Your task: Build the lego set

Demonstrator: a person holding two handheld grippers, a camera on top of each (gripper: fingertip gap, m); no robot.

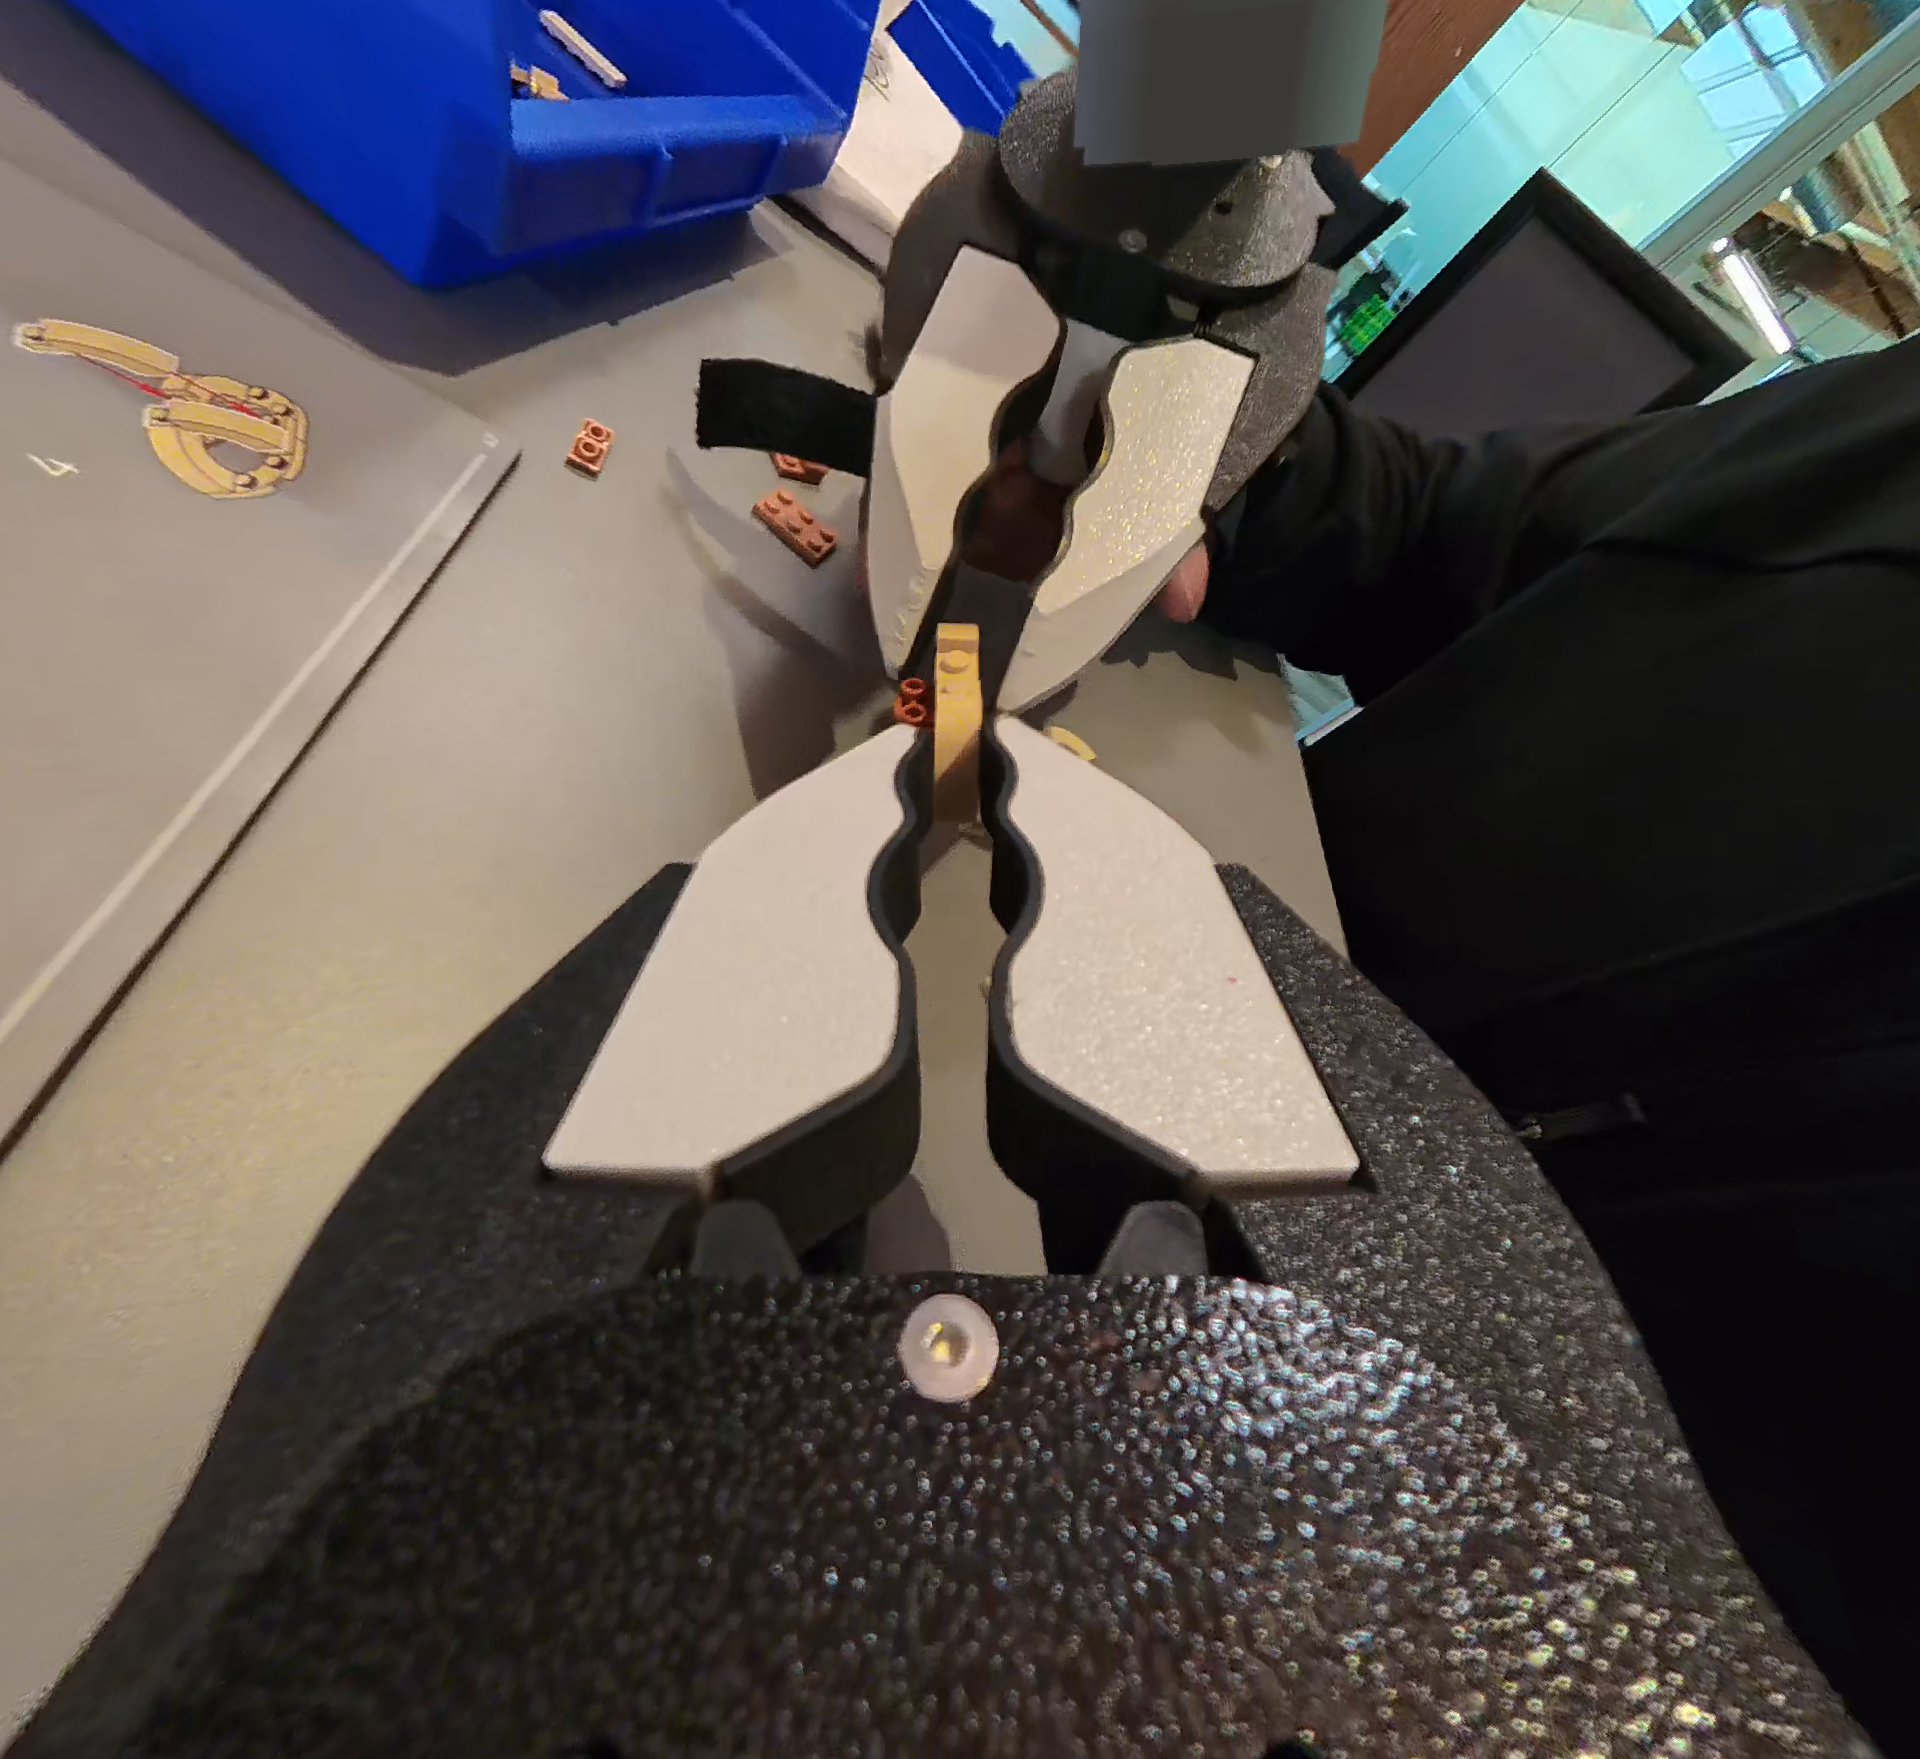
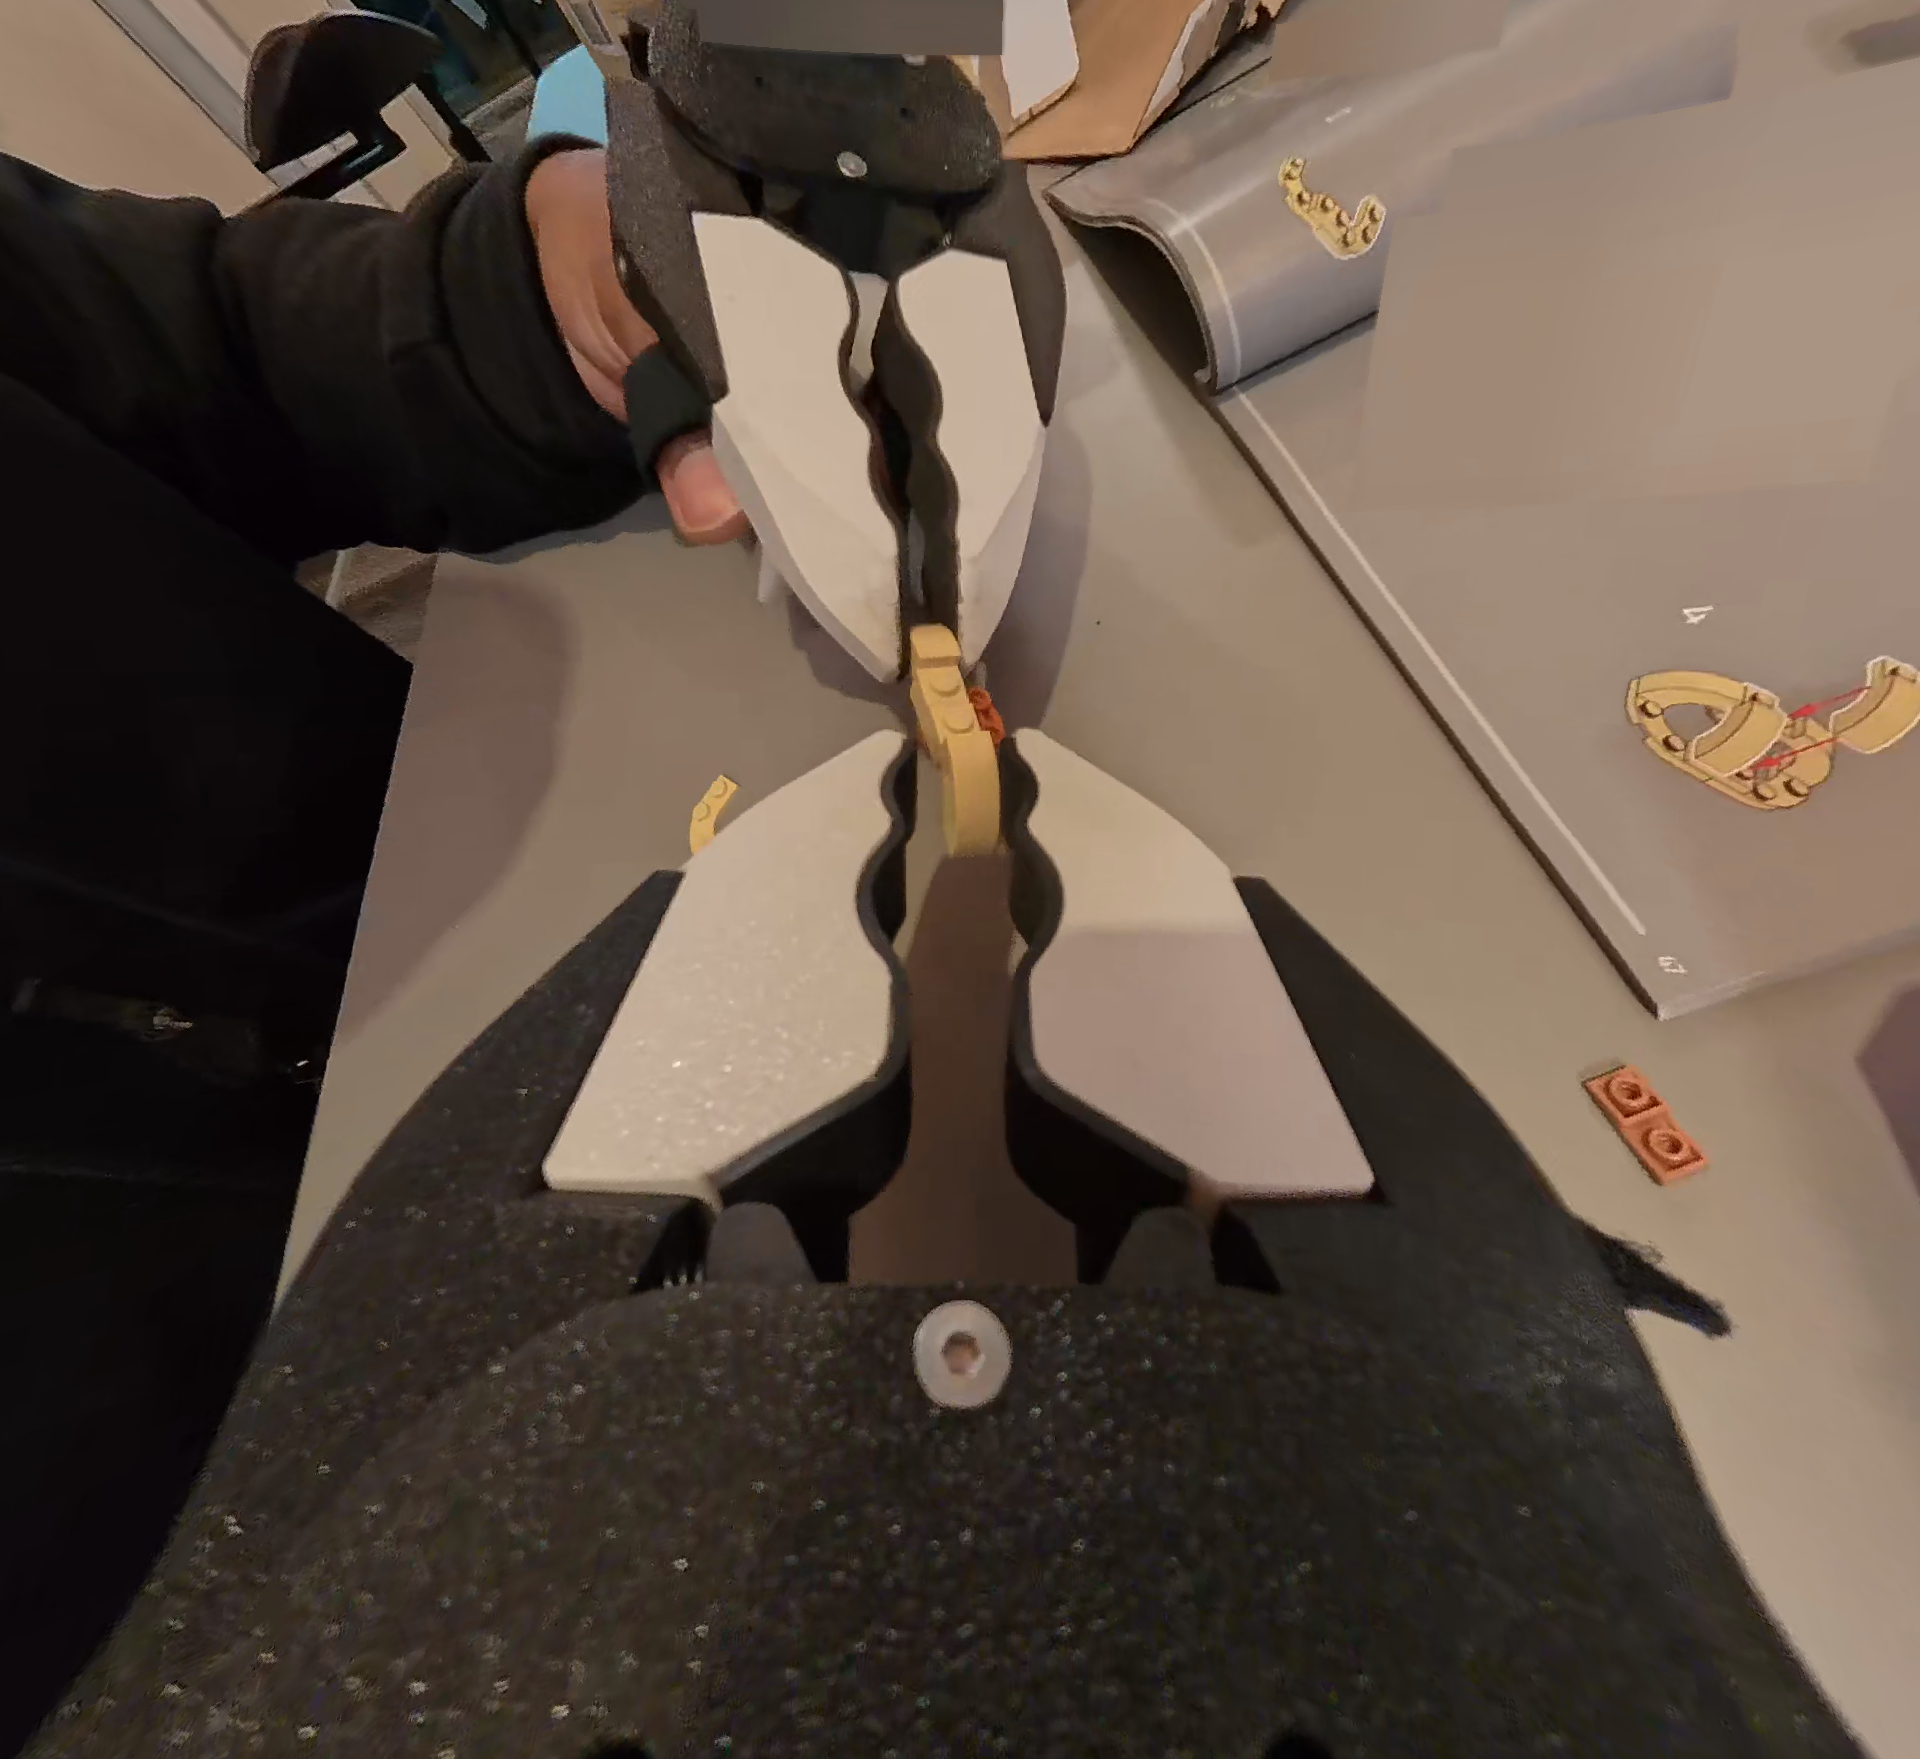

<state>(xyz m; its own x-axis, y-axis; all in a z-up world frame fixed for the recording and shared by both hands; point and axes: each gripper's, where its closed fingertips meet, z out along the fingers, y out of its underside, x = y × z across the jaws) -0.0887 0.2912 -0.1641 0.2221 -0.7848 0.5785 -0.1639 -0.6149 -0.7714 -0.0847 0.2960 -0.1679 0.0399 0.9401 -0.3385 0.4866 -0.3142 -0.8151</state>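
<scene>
**Two claws pinch one little tan piece**

The left claw and the right claw meet tip to tip above the grey desk. Both are shut tight on the same curved tan lego piece, which hangs between them. A tiny orange-brown bit sits on its side, right by the tips; how it is joined is hard to see.

The tan piece looks light, hard and smooth, so it could slip. I think holding it by its flat sides, close to the bumps, is best, and pushing gently.

The claws' pads are pale and grainy with wavy black edges. Beside the claws lie flat brown plates, an open picture booklet and a shiny blue bin.
</scene>
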